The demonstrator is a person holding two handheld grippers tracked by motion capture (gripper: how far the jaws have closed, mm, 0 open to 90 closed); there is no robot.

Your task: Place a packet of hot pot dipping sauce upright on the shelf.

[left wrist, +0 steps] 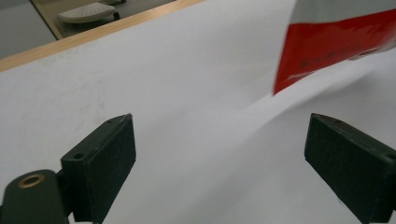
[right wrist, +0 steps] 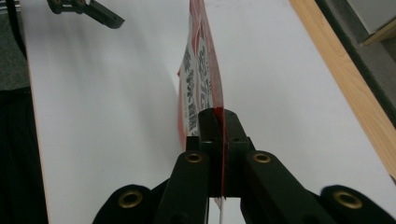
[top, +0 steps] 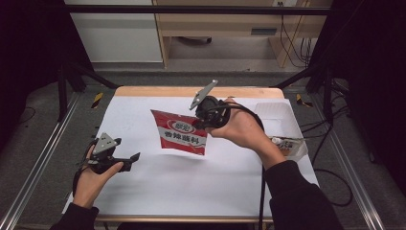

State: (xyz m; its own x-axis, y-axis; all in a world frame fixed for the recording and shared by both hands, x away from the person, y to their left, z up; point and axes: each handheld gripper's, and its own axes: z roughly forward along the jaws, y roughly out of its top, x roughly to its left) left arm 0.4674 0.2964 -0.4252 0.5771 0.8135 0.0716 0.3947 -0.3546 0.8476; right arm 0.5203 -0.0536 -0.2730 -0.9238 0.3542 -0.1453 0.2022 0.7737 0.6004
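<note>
High view, item one: red sachet, which I hold lifted above the white table so it hangs free near the middle, clear of the surface. My right gripper has its jaws pressed together on the sachet's right edge; the right gripper view shows the foil caught edge-on between the pads. My left gripper sits well to the sachet's left, low over the table, jaws spread and empty, likely poised to take the opposite edge. White tray lies right of the sachet.
</note>
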